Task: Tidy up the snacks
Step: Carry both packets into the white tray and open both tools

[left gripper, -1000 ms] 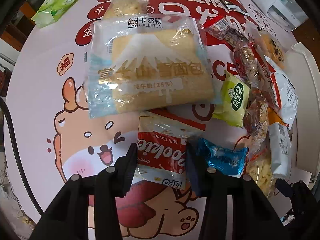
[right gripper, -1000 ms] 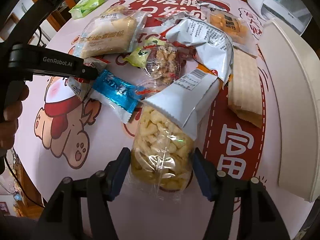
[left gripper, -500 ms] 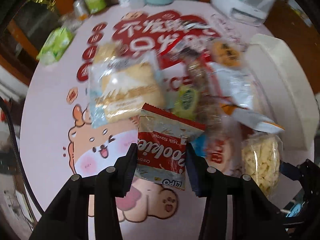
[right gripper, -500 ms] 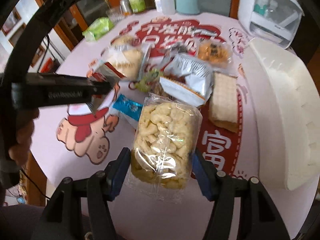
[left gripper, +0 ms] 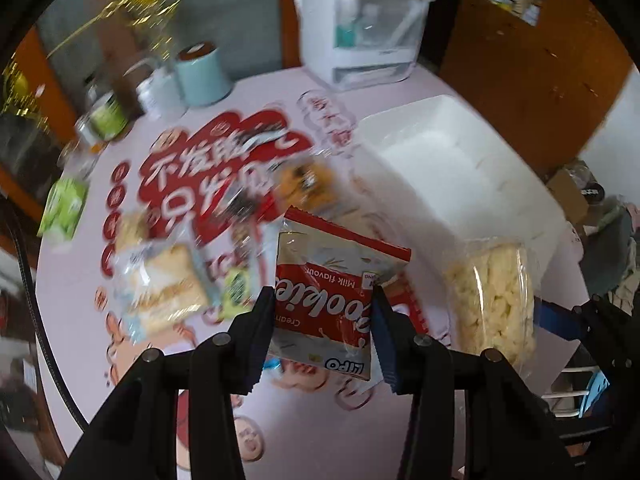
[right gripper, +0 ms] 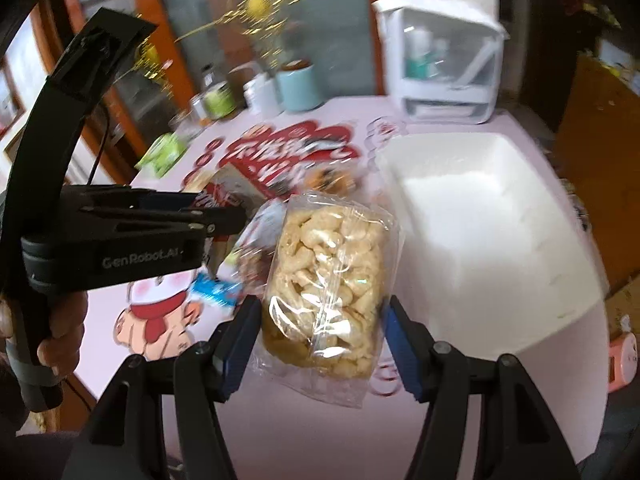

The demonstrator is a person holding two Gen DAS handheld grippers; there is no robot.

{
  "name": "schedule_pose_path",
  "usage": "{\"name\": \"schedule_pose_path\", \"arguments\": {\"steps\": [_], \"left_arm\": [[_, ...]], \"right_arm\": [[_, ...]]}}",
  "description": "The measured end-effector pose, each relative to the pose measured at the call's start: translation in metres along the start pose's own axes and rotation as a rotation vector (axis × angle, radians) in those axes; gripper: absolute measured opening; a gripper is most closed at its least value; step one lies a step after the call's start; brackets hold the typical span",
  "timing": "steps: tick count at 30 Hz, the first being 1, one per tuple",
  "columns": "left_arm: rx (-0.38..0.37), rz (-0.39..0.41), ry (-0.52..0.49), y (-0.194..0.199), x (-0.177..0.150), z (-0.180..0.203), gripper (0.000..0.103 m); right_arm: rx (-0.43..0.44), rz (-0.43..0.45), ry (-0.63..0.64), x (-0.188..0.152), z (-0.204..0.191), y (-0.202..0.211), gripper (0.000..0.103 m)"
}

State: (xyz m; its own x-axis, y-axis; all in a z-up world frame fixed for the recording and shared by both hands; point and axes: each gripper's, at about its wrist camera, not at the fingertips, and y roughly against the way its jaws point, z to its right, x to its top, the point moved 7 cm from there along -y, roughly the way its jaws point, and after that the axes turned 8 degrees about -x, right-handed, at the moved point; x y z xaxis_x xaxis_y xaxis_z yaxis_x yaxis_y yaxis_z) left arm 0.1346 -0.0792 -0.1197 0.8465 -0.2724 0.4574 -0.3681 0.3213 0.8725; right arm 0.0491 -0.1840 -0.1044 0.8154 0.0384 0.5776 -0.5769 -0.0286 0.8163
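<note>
My left gripper (left gripper: 322, 334) is shut on a red and white cookie packet (left gripper: 332, 292) and holds it in the air above the table. My right gripper (right gripper: 320, 340) is shut on a clear bag of puffed snacks (right gripper: 326, 284), also lifted; the bag shows at the right of the left wrist view (left gripper: 494, 300). A white foam box (right gripper: 480, 216) stands open and empty to the right of both grippers, and shows in the left wrist view (left gripper: 452, 168). The left gripper's body (right gripper: 120, 236) crosses the left of the right wrist view.
A pile of other snacks lies on the pink printed table (left gripper: 80, 280): a bread pack (left gripper: 164, 284), a green packet (left gripper: 64, 208), an orange packet (left gripper: 308, 180). A blue cup (left gripper: 202, 74), bottles and a white appliance (left gripper: 360, 28) stand at the far edge.
Both grippers have lifted their packets off the table and swung up and toward the white foam box. The snack pile now lies lower and further away.
</note>
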Motion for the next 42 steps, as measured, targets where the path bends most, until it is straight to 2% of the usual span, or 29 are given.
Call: {"name": "schedule_pose_path", "arguments": {"steps": [7, 16, 21, 28, 32, 34, 35, 36, 37, 38, 42], "left_arm": [[-0.043, 0.035, -0.083, -0.013, 0.037, 0.057, 0.045], [-0.1, 0.057, -0.151, -0.053, 0.075, 0.114, 0.045], [-0.11, 0.056, -0.184, -0.082, 0.093, 0.141, 0.045], [-0.101, 0.039, -0.192, -0.119, 0.111, 0.155, 0.045], [-0.101, 0.017, -0.176, -0.137, 0.116, 0.158, 0.046], [-0.086, -0.013, -0.178, -0.147, 0.115, 0.159, 0.059], [-0.078, -0.029, -0.18, -0.151, 0.115, 0.16, 0.082], [-0.07, -0.028, -0.181, -0.153, 0.115, 0.16, 0.093], [-0.063, -0.016, -0.181, -0.152, 0.114, 0.16, 0.093], [-0.057, -0.009, -0.185, -0.151, 0.114, 0.16, 0.093], [-0.053, -0.007, -0.196, -0.149, 0.111, 0.161, 0.093]], "right_arm": [[-0.121, 0.046, -0.099, 0.016, 0.066, 0.005, 0.062], [-0.26, 0.066, -0.189, 0.033, 0.137, -0.006, 0.062], [-0.296, 0.043, -0.219, 0.036, 0.166, -0.022, 0.062], [-0.338, -0.028, -0.232, 0.031, 0.189, -0.056, 0.063], [-0.292, -0.077, -0.254, 0.022, 0.193, -0.074, 0.063], [-0.29, -0.089, -0.239, 0.018, 0.193, -0.082, 0.064], [-0.305, -0.085, -0.225, 0.018, 0.192, -0.082, 0.066], [-0.323, -0.079, -0.208, 0.018, 0.19, -0.082, 0.076], [-0.339, -0.065, -0.178, 0.018, 0.188, -0.082, 0.087], [-0.342, -0.057, -0.16, 0.019, 0.185, -0.081, 0.09], [-0.323, -0.062, -0.134, 0.018, 0.178, -0.081, 0.091]]}}
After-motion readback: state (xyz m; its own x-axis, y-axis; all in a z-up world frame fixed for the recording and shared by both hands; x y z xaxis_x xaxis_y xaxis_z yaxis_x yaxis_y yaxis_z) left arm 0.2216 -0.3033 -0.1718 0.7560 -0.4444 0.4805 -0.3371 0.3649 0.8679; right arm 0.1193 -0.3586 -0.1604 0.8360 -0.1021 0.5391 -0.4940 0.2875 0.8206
